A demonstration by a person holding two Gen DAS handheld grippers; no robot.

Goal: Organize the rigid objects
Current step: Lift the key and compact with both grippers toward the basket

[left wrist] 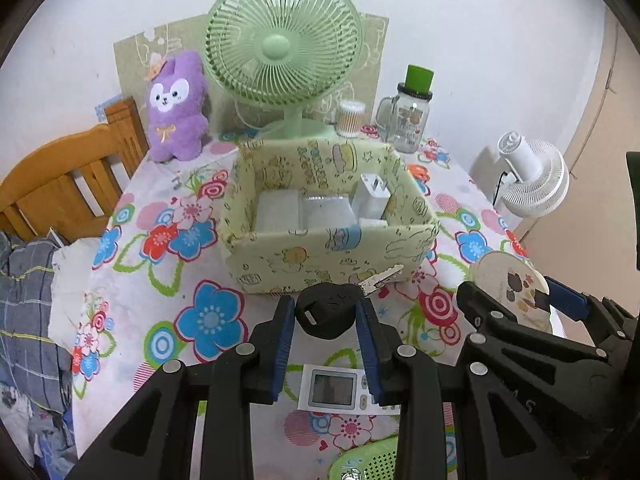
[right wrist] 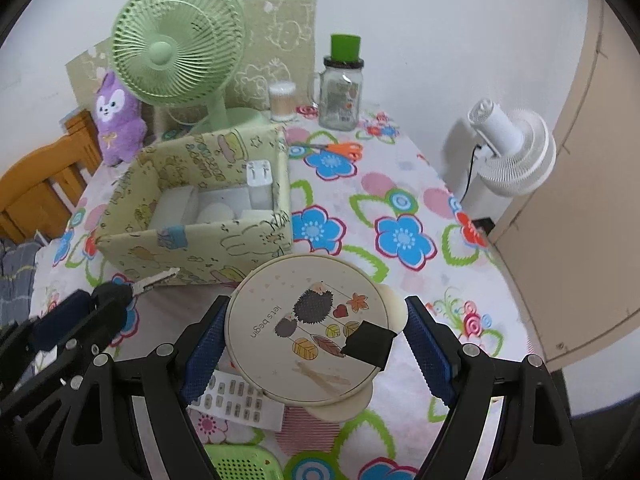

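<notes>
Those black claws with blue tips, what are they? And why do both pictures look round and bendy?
They are two grabbing tools a person holds, one per hand. Each carries a wide-angle camera, which bends the picture. The left gripper pinches a black-headed key. The right gripper has a round hedgehog tin between its fingers, though one side shows a gap. On the flowery tablecloth sit a yellow box, a green fan, a purple plush, a jar and a remote.

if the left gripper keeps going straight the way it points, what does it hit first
Most likely the near wall of the patterned box. The left gripper holds a black key whose metal blade already points at that wall. Depth is hard to judge, so the gap is unclear.
</notes>
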